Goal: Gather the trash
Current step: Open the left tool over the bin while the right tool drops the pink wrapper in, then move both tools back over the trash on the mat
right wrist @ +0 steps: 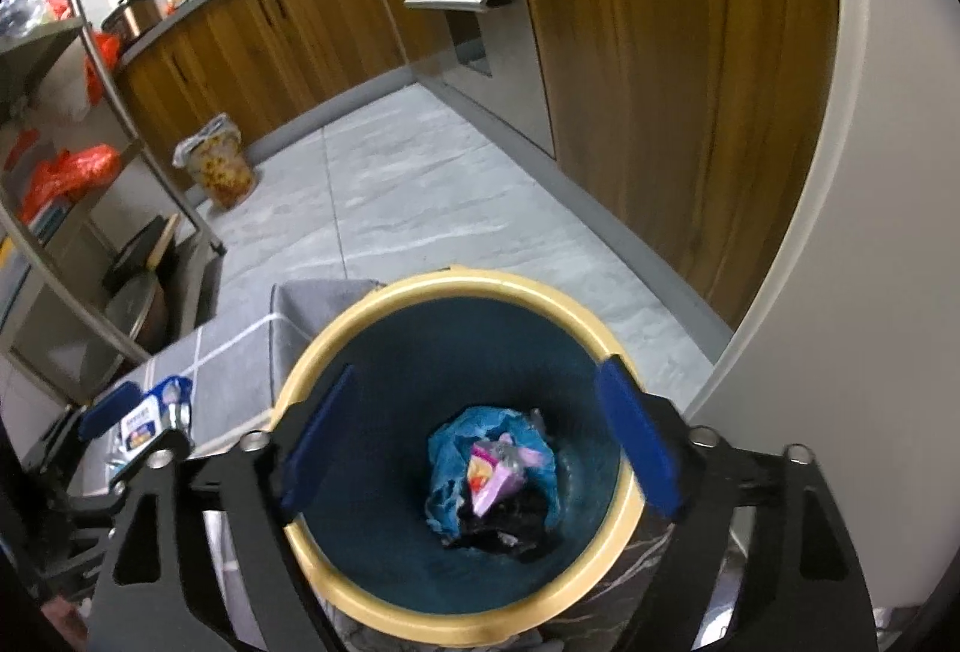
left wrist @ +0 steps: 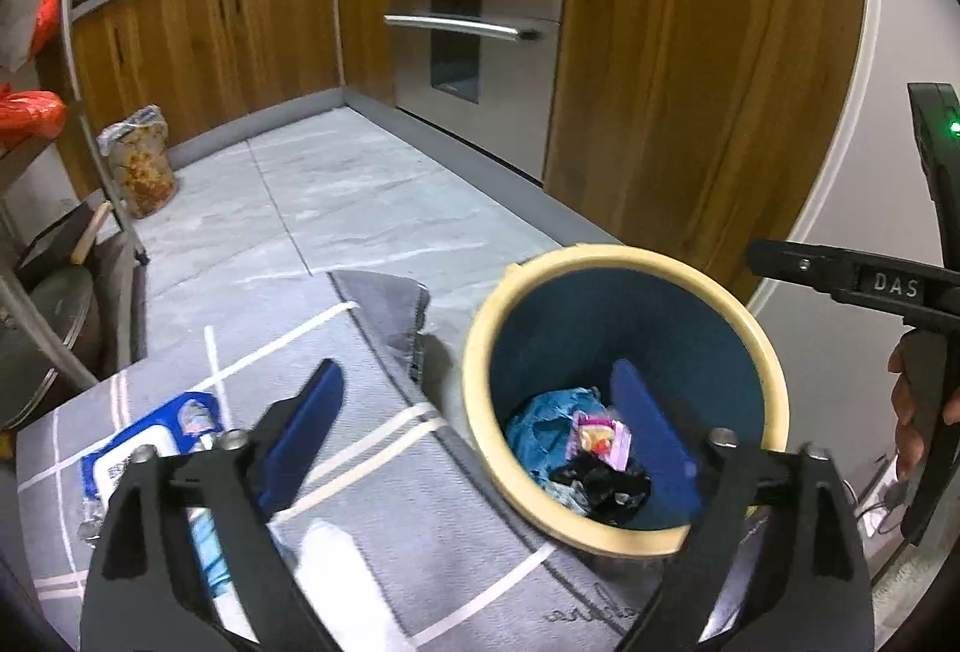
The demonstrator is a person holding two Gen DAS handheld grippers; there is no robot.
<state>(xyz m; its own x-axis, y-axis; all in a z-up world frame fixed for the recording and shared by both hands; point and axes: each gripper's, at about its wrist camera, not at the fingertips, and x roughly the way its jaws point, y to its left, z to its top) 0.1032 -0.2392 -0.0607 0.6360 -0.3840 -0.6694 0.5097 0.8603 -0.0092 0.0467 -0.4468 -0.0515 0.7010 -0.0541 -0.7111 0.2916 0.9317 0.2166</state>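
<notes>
The trash bin point(right wrist: 456, 472), dark blue inside with a cream-yellow rim, stands at the edge of a grey mat point(left wrist: 384, 484) with white grid lines. At the bin's bottom lies the collected trash: a crumpled blue piece point(right wrist: 447, 478), a small pink and yellow wrapper point(right wrist: 495, 475) on top of it, and something black point(right wrist: 504, 529) beside them. Any print on the wrapper is too small to read.

The right gripper point(right wrist: 480, 448) hangs directly over the bin's mouth, its blue-padded jaws spread wide with nothing between them. The left gripper point(left wrist: 480, 448) sits over the mat's edge and the bin's near rim, jaws likewise wide apart and empty; one pad is over the mat, the other over the bin's opening.

In the left wrist view, the body of the right gripper shows at the right edge with the letters "DAS" point(left wrist: 895, 286) and a green light point(left wrist: 954, 129); a hand point(left wrist: 912, 412) grips its handle.

On the mat lies a blue and white packet point(left wrist: 150, 448) with printing too blurred to read. A flowered bag point(left wrist: 144, 166) stands on the tiled floor near the wooden cabinets point(left wrist: 240, 34).
</notes>
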